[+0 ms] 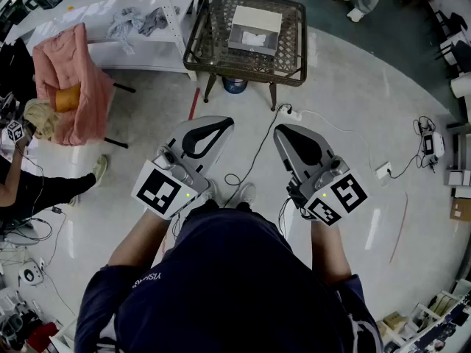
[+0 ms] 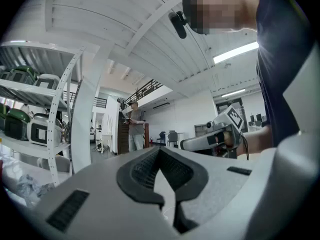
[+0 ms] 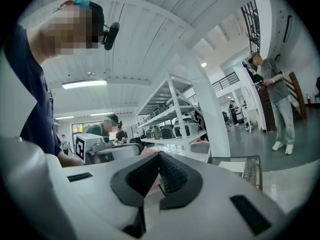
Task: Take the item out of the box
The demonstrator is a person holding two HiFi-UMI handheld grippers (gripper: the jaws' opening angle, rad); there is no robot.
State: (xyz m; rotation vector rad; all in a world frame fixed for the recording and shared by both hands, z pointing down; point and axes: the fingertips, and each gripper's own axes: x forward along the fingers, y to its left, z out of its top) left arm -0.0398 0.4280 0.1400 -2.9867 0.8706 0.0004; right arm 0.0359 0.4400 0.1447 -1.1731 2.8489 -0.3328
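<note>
ok so nothing's been grabbed yet, this looks like the walk-up stage to me. Both tools are held low in front of the person's body. The left gripper (image 1: 221,123) has its jaws pressed together at the tips with nothing in them, and the right gripper (image 1: 283,132) is the same, pinched closed and empty. The box (image 1: 255,29) sits on top of the wire table (image 1: 197,48), open side up, with the white item (image 1: 254,39) lying inside it. That's well ahead of both grippers, bare floor in between, roughly centred between the two. My take on doing this bit well: step in close first, spread one gripper's jaws before going down, and come in from straight above so the box walls don't get knocked. Maybe pin the box with the other gripper too, since it looks light and could lift along with the item
</note>
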